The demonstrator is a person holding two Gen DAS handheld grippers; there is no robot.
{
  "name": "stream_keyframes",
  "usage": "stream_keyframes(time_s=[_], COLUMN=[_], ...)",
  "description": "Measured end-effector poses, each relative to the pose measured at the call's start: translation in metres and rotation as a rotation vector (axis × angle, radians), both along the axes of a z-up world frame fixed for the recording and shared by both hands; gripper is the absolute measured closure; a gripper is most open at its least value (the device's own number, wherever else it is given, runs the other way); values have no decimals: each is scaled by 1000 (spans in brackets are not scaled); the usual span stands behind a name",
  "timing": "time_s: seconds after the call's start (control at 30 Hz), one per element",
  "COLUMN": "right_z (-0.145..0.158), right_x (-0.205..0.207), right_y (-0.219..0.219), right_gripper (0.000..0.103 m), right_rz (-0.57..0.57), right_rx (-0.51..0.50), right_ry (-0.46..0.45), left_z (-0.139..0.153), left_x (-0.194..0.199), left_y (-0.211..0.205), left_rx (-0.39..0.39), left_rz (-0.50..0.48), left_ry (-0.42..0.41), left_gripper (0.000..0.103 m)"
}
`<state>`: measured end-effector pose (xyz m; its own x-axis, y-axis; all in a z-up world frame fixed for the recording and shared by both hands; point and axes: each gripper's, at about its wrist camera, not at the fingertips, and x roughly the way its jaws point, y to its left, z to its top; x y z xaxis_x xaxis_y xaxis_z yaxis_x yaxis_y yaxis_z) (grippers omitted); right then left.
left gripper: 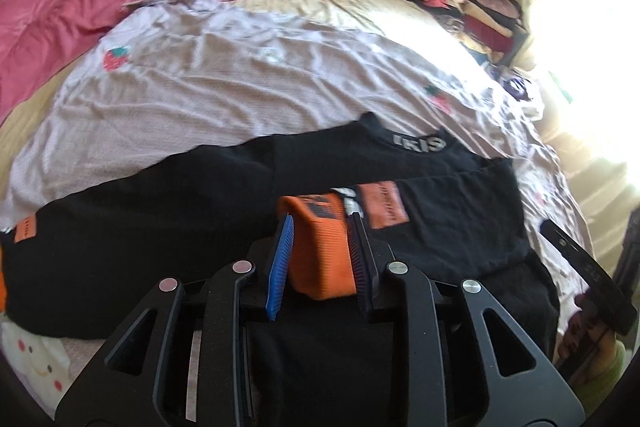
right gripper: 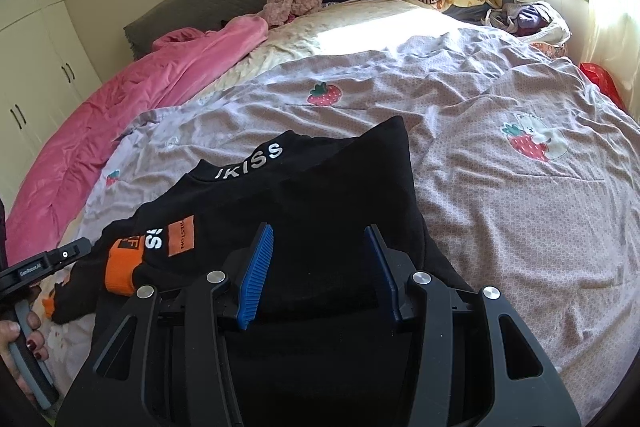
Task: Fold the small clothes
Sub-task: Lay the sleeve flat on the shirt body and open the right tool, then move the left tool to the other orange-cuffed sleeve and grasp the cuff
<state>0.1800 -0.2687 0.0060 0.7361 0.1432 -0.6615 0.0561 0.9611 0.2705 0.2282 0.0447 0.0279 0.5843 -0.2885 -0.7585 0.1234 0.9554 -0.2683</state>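
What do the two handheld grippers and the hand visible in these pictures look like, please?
Both the left gripper and the right gripper have black angular linkage arms with triangular cut-outs, silver round pivot pins and blue ribbed pads. The hand has dark red nail polish and wraps a grey handle; the left gripper's black body bears small white lettering.

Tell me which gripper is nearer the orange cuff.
Left. The left gripper has the orange cuff between its fingers; the right gripper hovers over the black body, beside it.
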Motion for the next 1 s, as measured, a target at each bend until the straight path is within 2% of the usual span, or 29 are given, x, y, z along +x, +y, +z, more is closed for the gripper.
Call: stream_keyframes(time_s=[0.1,0.23,0.33,0.43,0.57,0.67,0.73,0.83,1.0], right_z=[1,2,-1,-10,-29,-48,-58,-59,-41], right_x=[3,5,8,16,29,39,42,40,28], right_y=[1,3,6,10,13,8,1,0,4], right_gripper=[57,57,57,52,52,51,51,50,39], right_rz=[6,13,26,48,53,9,-12,-10,13], right_rx=[-13,-31,-39,-52,-63,-101,-73,-66,-38], right_ry=[1,7,16,45,107,187,219,220,172], left_z=[-12,-57,-70,-68,-66,-65,-65,-64,-55], left_x=[4,14,13,13,11,8,7,5,0], left_y=[-28,-41,-35,-31,-28,-29,-28,-25,-15], left_rx=[19,108,86,65,52,53,52,41,9], left_rz=[-70,-72,-58,-54,-54,-49,-46,-40,-17], left_ry=[36,156,161,162,158,149,145,144,134], left_gripper=[83,82,79,79,79,76,75,73,71])
